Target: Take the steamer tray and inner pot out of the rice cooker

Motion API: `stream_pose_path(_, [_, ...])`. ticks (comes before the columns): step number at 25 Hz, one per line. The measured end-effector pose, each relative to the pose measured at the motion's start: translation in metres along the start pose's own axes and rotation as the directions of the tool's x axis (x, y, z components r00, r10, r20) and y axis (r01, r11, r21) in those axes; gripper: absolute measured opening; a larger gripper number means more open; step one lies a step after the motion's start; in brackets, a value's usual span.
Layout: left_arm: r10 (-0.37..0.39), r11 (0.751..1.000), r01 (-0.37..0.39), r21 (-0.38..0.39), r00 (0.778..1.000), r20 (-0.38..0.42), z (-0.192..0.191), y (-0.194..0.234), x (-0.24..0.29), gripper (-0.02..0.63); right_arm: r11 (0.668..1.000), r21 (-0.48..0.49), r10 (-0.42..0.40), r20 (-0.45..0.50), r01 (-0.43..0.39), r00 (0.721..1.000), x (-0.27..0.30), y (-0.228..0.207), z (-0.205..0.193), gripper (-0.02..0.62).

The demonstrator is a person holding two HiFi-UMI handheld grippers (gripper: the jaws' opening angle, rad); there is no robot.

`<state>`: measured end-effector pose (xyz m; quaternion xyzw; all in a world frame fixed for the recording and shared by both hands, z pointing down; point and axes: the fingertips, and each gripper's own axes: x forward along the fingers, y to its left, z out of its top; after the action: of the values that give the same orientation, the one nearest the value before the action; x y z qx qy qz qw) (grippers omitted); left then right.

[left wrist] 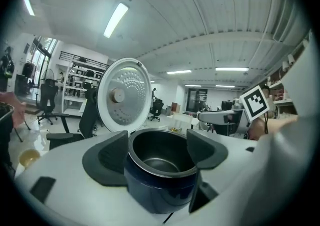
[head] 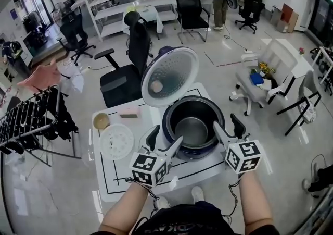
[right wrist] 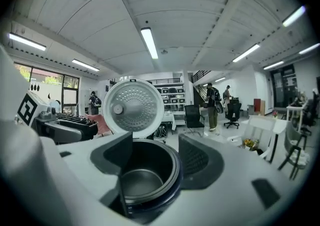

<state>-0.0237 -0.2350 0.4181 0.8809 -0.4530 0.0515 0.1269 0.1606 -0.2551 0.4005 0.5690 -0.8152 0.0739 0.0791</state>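
Rice cooker [head: 168, 127] at frame centre on tabletop [head: 122, 179], lid [head: 170, 76] up. Inner pot [head: 191, 127] seated inside. Steamer tray [head: 116, 141] flat on tabletop, left of cooker. Left gripper [head: 164, 141] at cooker's lower left, right gripper [head: 228, 128] at lower right; both spread wide, holding nothing.

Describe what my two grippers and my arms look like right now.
The left gripper and the right gripper both have white bodies with broad dark grey jaw pads. Each carries a white cube printed with black square markers. Thin black cables trail back along the wrists. The forearms are bare, with no sleeves showing, and the person wears a dark top.
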Motion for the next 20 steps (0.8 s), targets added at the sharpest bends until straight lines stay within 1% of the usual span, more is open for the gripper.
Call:
stream_pose_path(4, [0.070, 0.997, -0.070, -0.016, 0.997, -0.032, -0.015, 0.005, 0.012, 0.356, 0.999, 0.018, 0.045, -0.055, -0.044, 0.997, 0.020, -0.011, -0.018, 0.287])
stream_pose_path(9, [0.138, 0.990, -0.140, -0.029, 0.988, -0.068, -0.032, 0.009, 0.023, 0.356, 0.991, 0.107, 0.098, -0.133, -0.084, 0.986, 0.038, -0.023, -0.043, 0.285])
stream_pose_path(12, [0.185, 0.982, -0.188, -0.030, 0.979, -0.087, -0.041, 0.015, 0.027, 0.356, 0.983, 0.146, 0.132, -0.165, -0.108, 0.977, 0.050, -0.027, -0.055, 0.264])
stream_pose_path(15, [0.237, 0.969, -0.243, -0.050, 0.966, -0.108, -0.046, 0.019, 0.028, 0.356, 0.978, 0.159, 0.161, -0.181, -0.133, 0.970, 0.060, -0.028, -0.061, 0.262])
stream_pose_path(20, [0.272, 0.960, -0.277, -0.028, 0.955, -0.120, -0.050, 0.020, 0.046, 0.354, 0.975, 0.162, 0.184, -0.221, -0.150, 0.958, 0.072, -0.038, -0.069, 0.262])
